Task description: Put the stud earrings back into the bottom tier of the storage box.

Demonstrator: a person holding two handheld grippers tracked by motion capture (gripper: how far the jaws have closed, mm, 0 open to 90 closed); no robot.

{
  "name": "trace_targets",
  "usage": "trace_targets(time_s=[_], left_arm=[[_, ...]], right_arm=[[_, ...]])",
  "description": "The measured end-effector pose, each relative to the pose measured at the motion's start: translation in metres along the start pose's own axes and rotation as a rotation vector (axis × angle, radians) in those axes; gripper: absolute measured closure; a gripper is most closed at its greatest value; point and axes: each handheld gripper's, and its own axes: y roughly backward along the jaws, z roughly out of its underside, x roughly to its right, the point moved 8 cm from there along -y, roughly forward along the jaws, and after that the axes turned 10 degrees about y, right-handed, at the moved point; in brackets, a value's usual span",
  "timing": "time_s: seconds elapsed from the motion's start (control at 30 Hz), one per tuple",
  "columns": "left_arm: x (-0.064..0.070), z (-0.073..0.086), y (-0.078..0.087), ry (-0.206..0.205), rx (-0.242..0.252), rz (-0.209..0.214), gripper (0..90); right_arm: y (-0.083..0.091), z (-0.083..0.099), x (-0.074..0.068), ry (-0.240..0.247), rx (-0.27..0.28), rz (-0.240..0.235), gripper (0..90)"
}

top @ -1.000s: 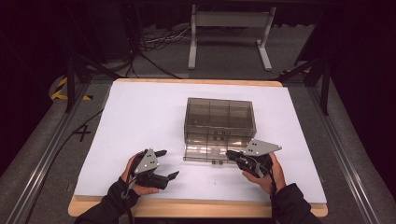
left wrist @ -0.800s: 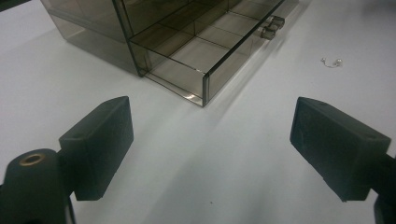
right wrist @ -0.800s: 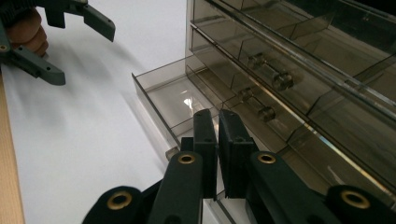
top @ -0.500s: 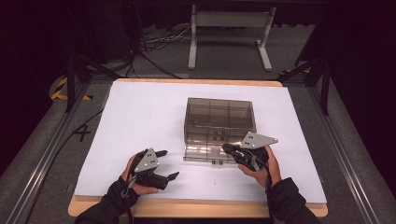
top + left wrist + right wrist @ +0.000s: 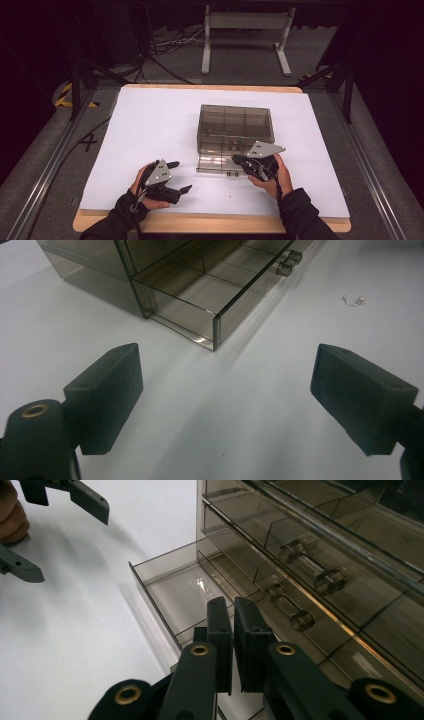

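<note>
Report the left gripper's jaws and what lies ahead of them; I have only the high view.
Observer: The left gripper is wide open and holds nothing. Its jaws hover over bare white table, pointed at the corner of the pulled-out drawer.
Operator: Check that drawer for contents.
Observer: The compartments visible in the left gripper view look empty. A tiny metallic trinket lies on the table beside the drawer's front.
Operator: Give me the right gripper.
Observer: In its own view the right gripper has its jaws almost together above the drawer; I cannot tell whether they pinch anything.
</note>
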Motion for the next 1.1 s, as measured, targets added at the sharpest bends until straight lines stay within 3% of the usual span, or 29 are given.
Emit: trace_targets(time_s=[0.73, 1.1], left_arm=[[0.001, 0.0, 0.0, 0.0, -0.004, 0.014, 14.3], [0.001, 0.001, -0.001, -0.004, -0.009, 0.018, 14.3]], right_arm=[[-0.023, 0.024, 0.004, -0.031, -0.089, 0.006, 86.1], [-0.023, 0.028, 0.005, -0.037, -0.097, 0.009, 86.0]])
